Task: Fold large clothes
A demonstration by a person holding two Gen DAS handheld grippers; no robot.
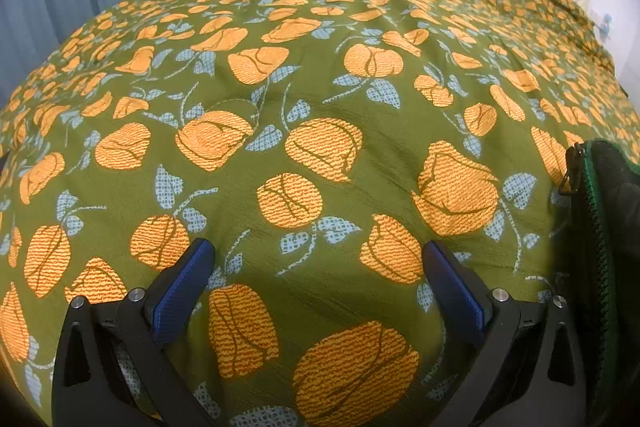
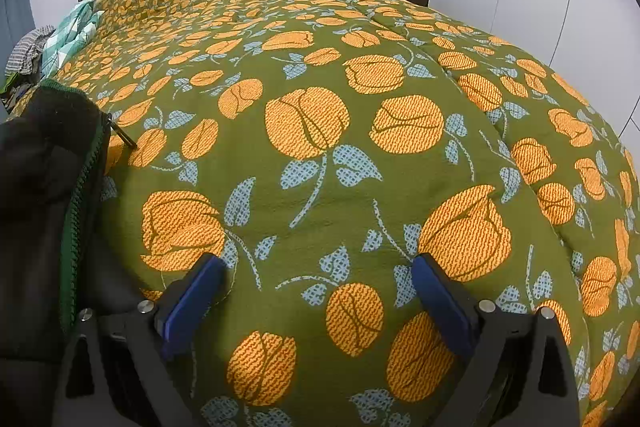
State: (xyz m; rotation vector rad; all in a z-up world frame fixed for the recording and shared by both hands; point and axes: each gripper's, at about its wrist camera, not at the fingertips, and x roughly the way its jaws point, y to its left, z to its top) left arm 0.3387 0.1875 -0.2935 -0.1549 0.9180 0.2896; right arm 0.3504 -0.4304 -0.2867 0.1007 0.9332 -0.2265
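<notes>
Dark zip-up garment (image 1: 608, 227), edged with a green zipper (image 2: 76, 211), lies bunched on the bed's tulip-print quilt (image 1: 320, 99) between the two tools. Left gripper (image 1: 318, 271) and right gripper (image 2: 318, 277) hover over the quilt, jaws wide apart and holding nothing. Risk ahead, likely: a low pinch could catch quilt along with garment, dragging bedding into the fold.

Left gripper (image 1: 318, 255) hangs low with its jaws spread wide, blue pads (image 1: 182, 291) facing inward and nothing between them; right gripper (image 2: 318, 269) matches it, jaws wide apart, blue pads (image 2: 196, 301) bare. Both point forward and slightly downward.
</notes>
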